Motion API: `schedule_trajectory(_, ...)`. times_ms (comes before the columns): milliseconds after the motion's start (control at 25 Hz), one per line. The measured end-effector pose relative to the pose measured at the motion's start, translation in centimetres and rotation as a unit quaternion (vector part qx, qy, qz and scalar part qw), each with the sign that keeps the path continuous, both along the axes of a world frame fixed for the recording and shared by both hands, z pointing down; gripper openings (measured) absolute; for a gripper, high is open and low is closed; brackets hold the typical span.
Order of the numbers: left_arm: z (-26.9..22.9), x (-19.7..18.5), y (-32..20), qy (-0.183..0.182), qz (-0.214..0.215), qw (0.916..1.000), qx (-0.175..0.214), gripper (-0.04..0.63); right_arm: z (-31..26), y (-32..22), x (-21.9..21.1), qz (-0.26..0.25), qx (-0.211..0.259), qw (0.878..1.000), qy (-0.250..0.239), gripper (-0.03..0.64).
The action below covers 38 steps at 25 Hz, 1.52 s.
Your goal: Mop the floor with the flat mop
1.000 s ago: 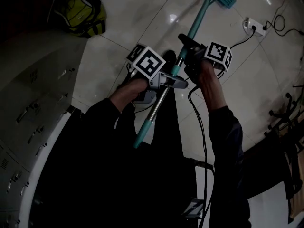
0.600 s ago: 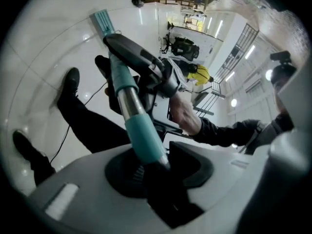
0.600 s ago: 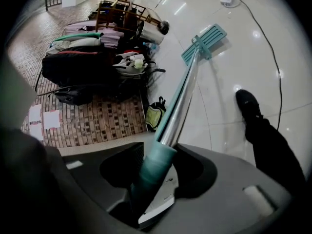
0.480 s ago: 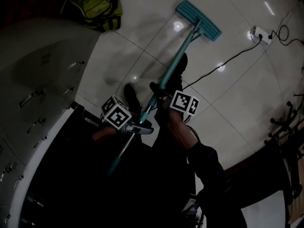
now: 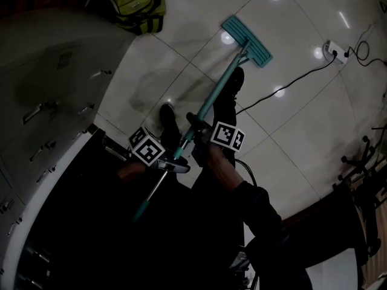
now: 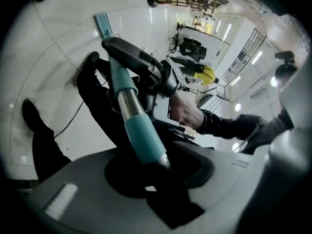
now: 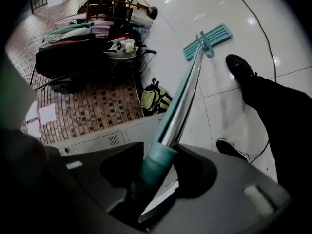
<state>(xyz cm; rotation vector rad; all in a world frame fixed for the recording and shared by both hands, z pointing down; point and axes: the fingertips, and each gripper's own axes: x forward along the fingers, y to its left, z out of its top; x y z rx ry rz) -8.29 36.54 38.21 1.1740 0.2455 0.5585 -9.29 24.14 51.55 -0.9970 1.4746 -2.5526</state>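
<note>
The flat mop has a teal head [image 5: 247, 40] flat on the pale tiled floor [image 5: 302, 119], and a long teal-and-metal handle [image 5: 211, 98] that slants down towards me. My right gripper [image 5: 192, 128] is shut on the handle, higher up the shaft. My left gripper [image 5: 176, 165] is shut on it lower down, near the teal end grip [image 6: 141, 135]. In the right gripper view the shaft [image 7: 181, 101] runs out of the jaws to the mop head [image 7: 208, 40]. In the left gripper view the right gripper [image 6: 141, 65] shows further up the handle.
A yellow-green backpack [image 5: 133, 8] lies by grey lockers [image 5: 48, 101] on the left. A power strip [image 5: 336, 50] and its black cable [image 5: 284, 83] lie to the right of the mop. The person's shoes [image 5: 168, 121] [image 5: 236, 80] stand beside the handle. Dark chair legs [image 5: 363, 156] are at far right.
Both grippers have drawn back down towards the person with the handle, and the mop head has slid nearer across the tiles. The grips on the handle stay the same.
</note>
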Motion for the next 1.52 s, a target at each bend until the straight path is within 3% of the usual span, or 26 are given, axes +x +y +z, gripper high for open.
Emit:
schedule_trajectory(200,0.8,1.8,-2.1,0.013,-0.012,0.9998,-0.004,0.15,1.1,-2.0,2.0,0.021,-0.002,1.0,0.014,0.192)
schedule_trajectory(440,2.1,6.7,-7.6,0.028,-0.015,0.9994,0.015,0.152,2.0,-8.0,7.0,0.032,0.017,0.999,0.021,0.189)
schedule_trajectory(680,4.8,13.3,-16.1,0.03,-0.01,0.9987,0.039,0.151,3.8,-17.0,14.4,0.051,0.044,0.997,0.029,0.189)
schedule_trajectory(920,5.7,21.2,-24.6,0.056,-0.038,0.9976,0.008,0.149,5.6,-25.1,22.5,0.065,0.042,0.996,0.044,0.189)
schedule_trajectory(1040,6.6,24.0,-27.2,0.058,-0.015,0.9978,0.028,0.15,6.0,-28.1,25.6,0.062,0.05,0.995,0.051,0.192)
schedule_trajectory(1160,7.0,26.5,-29.8,0.062,-0.023,0.9972,0.034,0.15,6.2,-30.8,28.0,0.083,0.057,0.993,0.058,0.192)
schedule_trajectory(1320,7.4,27.3,-31.1,0.055,-0.043,0.9967,0.04,0.147,6.2,-32.2,28.9,0.084,0.068,0.992,0.06,0.19)
schedule_trajectory(1520,5.6,24.5,-26.7,0.058,-0.001,0.9964,0.063,0.149,4.0,-28.7,25.9,0.053,0.087,0.993,0.062,0.192)
